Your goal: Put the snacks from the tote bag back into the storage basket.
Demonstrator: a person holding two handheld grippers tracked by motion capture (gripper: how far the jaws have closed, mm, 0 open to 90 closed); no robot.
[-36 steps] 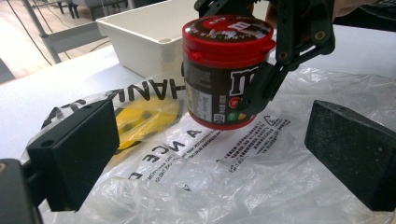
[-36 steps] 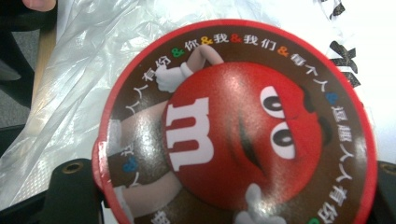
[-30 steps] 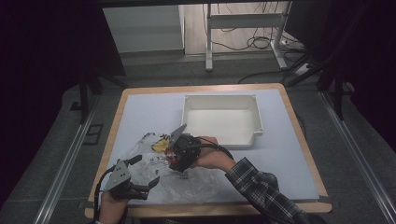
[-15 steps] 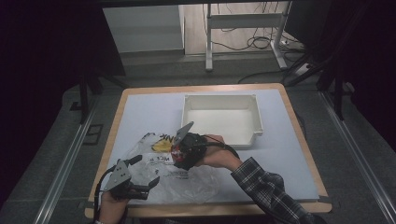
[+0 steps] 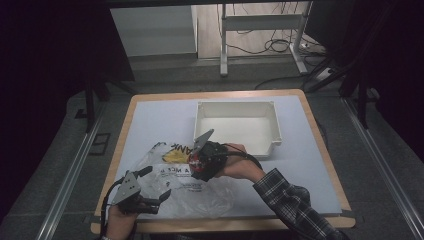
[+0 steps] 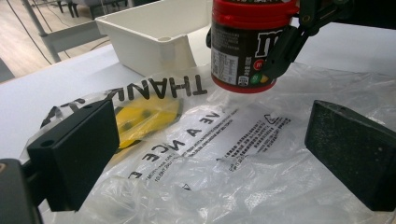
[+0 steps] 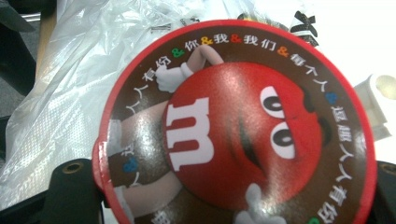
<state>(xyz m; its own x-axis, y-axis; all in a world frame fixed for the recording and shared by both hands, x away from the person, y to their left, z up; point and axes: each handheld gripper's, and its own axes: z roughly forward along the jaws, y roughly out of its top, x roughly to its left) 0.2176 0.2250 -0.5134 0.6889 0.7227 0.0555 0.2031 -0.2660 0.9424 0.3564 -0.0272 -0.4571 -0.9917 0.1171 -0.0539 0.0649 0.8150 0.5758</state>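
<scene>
At the left, the left gripper is resting with its jaws apart on the edge of the clear plastic bag, gripping nothing. In the middle, the right gripper is clamping the candy jar and holding it just above the bag, near the white bin. The jar is round and smooth, so it could be slipping or twisting out, and its base might be snagging the loose plastic.
</scene>
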